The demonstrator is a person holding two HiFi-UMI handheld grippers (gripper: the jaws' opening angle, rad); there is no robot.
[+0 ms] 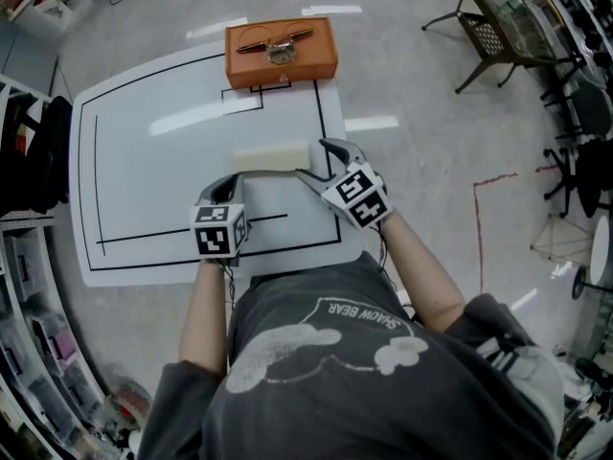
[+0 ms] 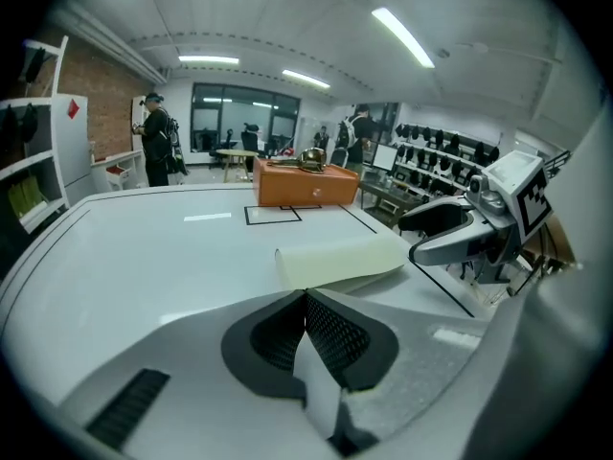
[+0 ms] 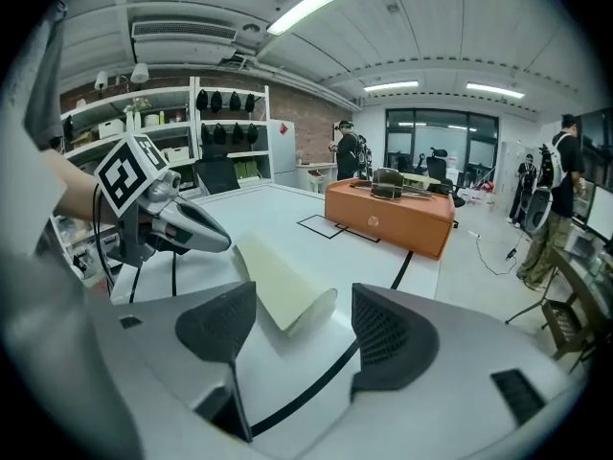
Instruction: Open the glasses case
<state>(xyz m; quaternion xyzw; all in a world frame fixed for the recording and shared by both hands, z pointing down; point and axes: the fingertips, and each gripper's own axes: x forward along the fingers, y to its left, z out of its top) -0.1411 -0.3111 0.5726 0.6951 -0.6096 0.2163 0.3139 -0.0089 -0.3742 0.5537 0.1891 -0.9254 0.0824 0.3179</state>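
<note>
The cream glasses case (image 1: 271, 155) lies closed on the white table (image 1: 153, 161), a little ahead of both grippers. My left gripper (image 1: 228, 185) sits just short of the case's near left corner. Its jaws are shut with nothing between them, and the case (image 2: 340, 260) lies just beyond its tips (image 2: 305, 300). My right gripper (image 1: 321, 161) is open at the case's right end. In the right gripper view the case (image 3: 278, 286) lies ahead of the gap between the two pads (image 3: 302, 329), untouched. The left gripper (image 3: 206, 233) shows at that view's left.
An orange box (image 1: 281, 51) stands at the table's far edge with a pair of glasses (image 1: 276, 44) on top. Black lines mark a rectangle on the table. Chairs (image 1: 498, 27) stand on the floor at the right, shelves (image 1: 29, 257) at the left.
</note>
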